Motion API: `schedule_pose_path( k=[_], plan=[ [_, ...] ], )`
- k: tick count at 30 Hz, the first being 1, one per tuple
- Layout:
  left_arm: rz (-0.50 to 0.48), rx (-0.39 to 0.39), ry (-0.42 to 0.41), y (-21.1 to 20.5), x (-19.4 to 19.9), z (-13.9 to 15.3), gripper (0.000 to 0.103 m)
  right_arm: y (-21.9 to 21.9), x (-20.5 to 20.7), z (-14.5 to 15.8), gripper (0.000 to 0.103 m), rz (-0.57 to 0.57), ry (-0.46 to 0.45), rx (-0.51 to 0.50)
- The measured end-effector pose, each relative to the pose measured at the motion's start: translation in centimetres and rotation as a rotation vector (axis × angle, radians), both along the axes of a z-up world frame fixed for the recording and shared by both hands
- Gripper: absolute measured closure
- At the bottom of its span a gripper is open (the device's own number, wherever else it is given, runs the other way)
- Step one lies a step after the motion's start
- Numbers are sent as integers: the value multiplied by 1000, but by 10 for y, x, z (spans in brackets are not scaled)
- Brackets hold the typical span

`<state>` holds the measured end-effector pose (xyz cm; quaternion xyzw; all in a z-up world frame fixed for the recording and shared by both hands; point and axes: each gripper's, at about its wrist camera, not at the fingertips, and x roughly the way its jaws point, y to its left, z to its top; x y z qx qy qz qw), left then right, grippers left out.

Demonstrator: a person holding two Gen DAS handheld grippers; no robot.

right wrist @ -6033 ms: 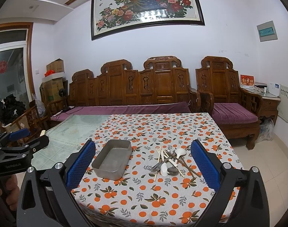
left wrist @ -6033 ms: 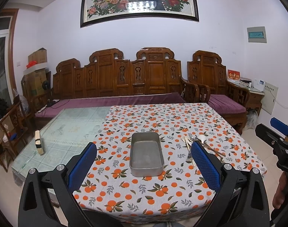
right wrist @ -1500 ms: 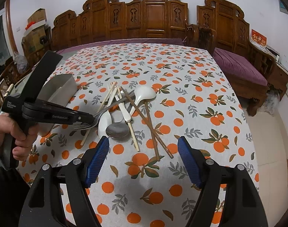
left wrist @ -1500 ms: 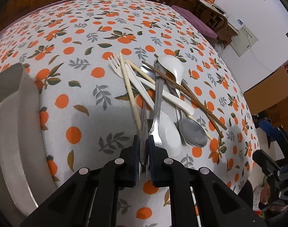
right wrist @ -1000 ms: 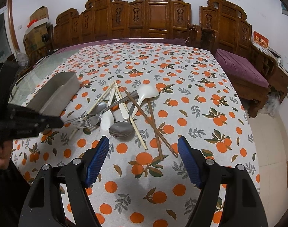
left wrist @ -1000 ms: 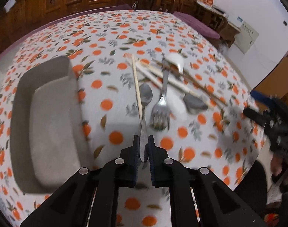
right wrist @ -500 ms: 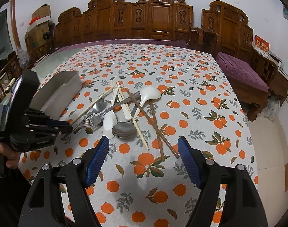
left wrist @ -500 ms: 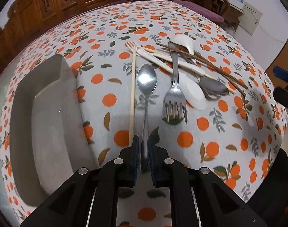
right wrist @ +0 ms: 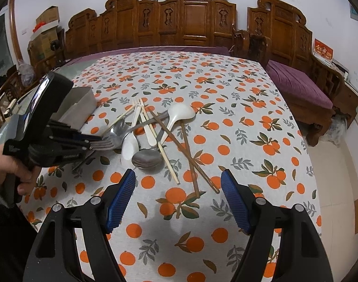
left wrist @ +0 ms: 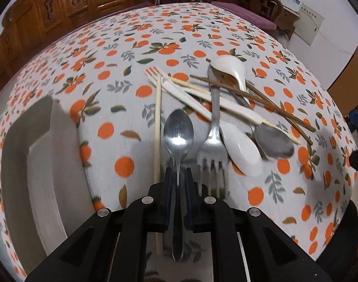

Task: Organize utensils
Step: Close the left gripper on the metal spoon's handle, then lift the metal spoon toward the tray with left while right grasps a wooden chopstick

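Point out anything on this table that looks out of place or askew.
The utensil pile is a jumble: dark chopsticks, pale chopsticks, white spoons and a metal fork lie crossed over each other. The metal tray beside them holds none. The left gripper grips one steel spoon.

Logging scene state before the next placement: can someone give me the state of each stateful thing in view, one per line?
Left gripper: shut on the metal spoon's handle.
Shiny metal spoon: held, bowl pointing forward, above the tablecloth.
Right gripper: open, nothing between its blue pads, hovering over the tablecloth.
Grey rectangular metal tray: upright; the part in view holds nothing.
Metal fork: lying flat in the utensil pile.
Dark brown chopsticks: lying crossed on the tablecloth.
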<state>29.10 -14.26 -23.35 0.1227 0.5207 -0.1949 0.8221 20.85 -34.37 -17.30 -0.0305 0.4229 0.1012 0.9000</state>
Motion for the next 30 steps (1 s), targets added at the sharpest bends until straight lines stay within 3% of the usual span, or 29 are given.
schedule_pose_path(
  k=[13, 15, 22, 30],
  plan=[
    [-54, 28, -25, 3, -9, -1, 93, -1, 1, -3, 26, -5, 9, 6],
    [-47, 6, -17, 4, -9, -1, 100, 0, 1, -3, 26, -3, 8, 4],
    [-11, -32, 7, 18, -19, 2, 101, 2, -1, -1, 26, -3, 4, -7],
    [7, -130, -51, 47, -46, 29, 101, 18, 2, -3, 26, 11, 14, -23]
  ],
)
